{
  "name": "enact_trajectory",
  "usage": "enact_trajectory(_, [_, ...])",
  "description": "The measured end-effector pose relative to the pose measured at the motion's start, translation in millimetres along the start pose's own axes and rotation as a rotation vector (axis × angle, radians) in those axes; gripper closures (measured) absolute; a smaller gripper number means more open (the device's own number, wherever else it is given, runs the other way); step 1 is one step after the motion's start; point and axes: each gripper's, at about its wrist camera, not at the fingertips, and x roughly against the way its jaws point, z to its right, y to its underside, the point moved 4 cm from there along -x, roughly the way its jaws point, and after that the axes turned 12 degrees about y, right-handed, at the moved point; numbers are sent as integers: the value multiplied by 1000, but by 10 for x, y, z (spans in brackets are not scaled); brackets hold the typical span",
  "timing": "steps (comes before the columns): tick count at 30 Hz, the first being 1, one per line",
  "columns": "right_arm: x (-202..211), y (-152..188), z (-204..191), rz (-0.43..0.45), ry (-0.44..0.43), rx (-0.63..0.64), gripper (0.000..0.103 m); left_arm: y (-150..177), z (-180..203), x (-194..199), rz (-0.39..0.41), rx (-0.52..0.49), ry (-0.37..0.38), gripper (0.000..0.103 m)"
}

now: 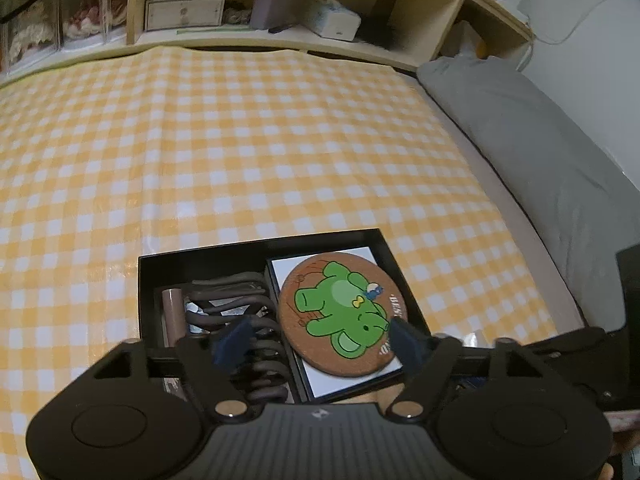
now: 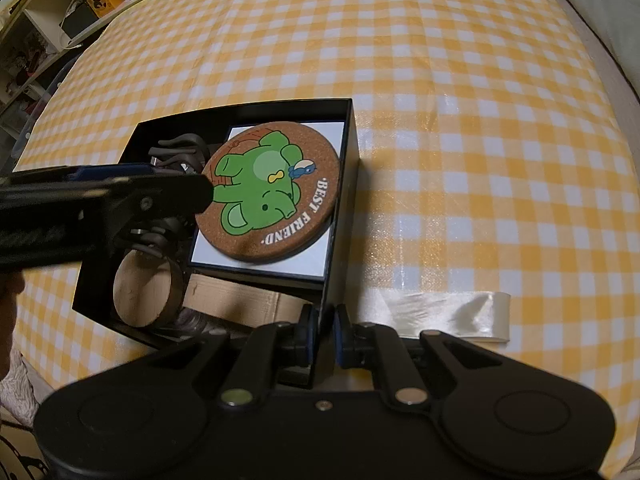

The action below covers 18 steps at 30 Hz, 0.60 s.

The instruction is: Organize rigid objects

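Note:
A black box [image 1: 256, 245] [image 2: 344, 200] sits on the yellow checked cloth. Inside lies a round cork coaster with a green elephant [image 1: 340, 312] [image 2: 272, 196], resting on a white card [image 1: 344, 380] [image 2: 260, 266]. Beside it are a dark claw hair clip [image 1: 236, 304] [image 2: 180, 148], a brown cylinder [image 1: 174, 312] and a tape roll [image 2: 146, 292]. My left gripper [image 1: 320, 340] is open just above the coaster, its fingers on either side; it also shows in the right wrist view [image 2: 192, 196]. My right gripper [image 2: 324, 328] is shut on the box's near right wall.
A strip of clear tape [image 2: 452, 316] lies on the cloth right of the box. A grey pillow [image 1: 540, 152] lies along the right edge. Wooden shelves [image 1: 280, 4] with boxes and a tissue pack stand at the back.

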Motion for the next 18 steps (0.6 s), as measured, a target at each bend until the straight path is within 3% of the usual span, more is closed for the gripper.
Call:
enact_trajectory(2, [-1, 0, -1, 0, 0, -1, 93, 5, 27, 54, 9, -9, -3, 11])
enact_trajectory(8, [-1, -3, 0, 1, 0, 1, 93, 28, 57, 242, 33, -2, -32, 0])
enact_trajectory(13, [57, -1, -1, 8, -4, -7, 93, 75, 70, 440, 62, 6, -53, 0])
enact_trajectory(18, [382, 3, 30, 60, -7, -17, 92, 153, 58, 689, 99, 24, -78, 0])
